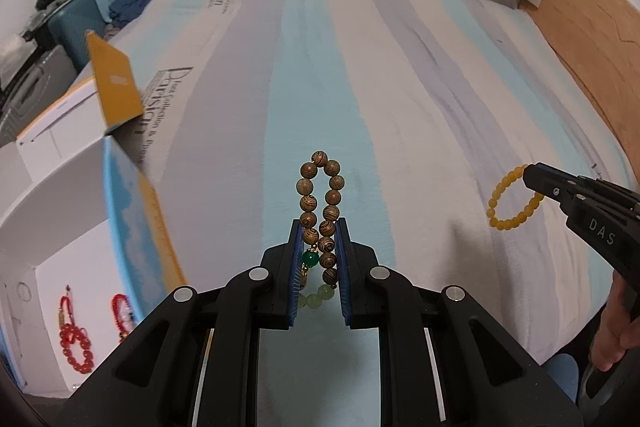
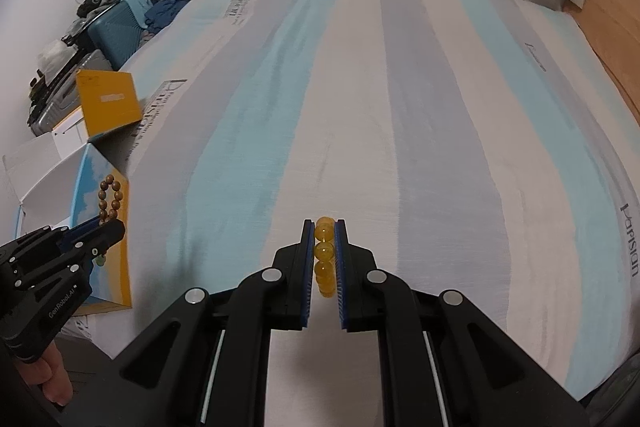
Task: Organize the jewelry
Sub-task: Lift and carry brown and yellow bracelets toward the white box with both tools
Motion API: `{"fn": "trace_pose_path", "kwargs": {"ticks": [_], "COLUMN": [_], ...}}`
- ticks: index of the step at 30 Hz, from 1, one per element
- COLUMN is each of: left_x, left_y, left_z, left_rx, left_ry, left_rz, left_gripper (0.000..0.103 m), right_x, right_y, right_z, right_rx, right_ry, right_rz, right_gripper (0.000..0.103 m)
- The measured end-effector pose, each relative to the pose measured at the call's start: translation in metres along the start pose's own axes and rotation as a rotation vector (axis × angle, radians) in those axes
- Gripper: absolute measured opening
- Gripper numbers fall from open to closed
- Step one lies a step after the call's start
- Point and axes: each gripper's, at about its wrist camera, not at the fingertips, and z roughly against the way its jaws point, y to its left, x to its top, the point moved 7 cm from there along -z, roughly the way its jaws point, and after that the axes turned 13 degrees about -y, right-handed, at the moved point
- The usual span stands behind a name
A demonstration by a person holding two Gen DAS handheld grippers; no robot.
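Bracelets are in hand on both sides. The wooden bead bracelet (image 1: 319, 211) sits low in the centre of the left wrist frame, pinched flat between the blue pads of the left gripper (image 1: 319, 243), whose jaws are nearly closed on the double strand; its loop stands free above the fingertips, with a green bead and pale beads further down between the jaws. The yellow bead bracelet (image 2: 324, 255) sits low-centre in the right wrist frame, clamped edge-on by the right gripper (image 2: 324, 239), jaws fully closed on it.

Both loads hang clear of the striped bedsheet (image 1: 400, 87). The open white box (image 1: 52, 227) fills the lower left of the left frame; red bracelets (image 1: 74, 343) already lie on its floor.

I judge the step in hand to be the carry to that box. I keep both grips firm, clear the blue-and-yellow box wall (image 1: 136, 211) before descending, and release over bare floor beside the red pieces, one gripper at a time, so strands do not tangle.
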Motion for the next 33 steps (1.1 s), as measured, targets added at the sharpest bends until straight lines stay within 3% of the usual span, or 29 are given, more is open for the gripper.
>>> {"fn": "trace_pose_path", "kwargs": {"ticks": [33], "left_x": [-0.017], "left_y": [0.159], "left_z": [0.107], "left_rx": [0.184], "left_ry": [-0.043], "left_rz": [0.150], "left_gripper": [0.015], "right_x": [0.021], "right_y": [0.198], "right_z": [0.039], "right_rx": [0.174], "right_ry": [-0.044], "right_rz": [0.185], "right_gripper": [0.009]}}
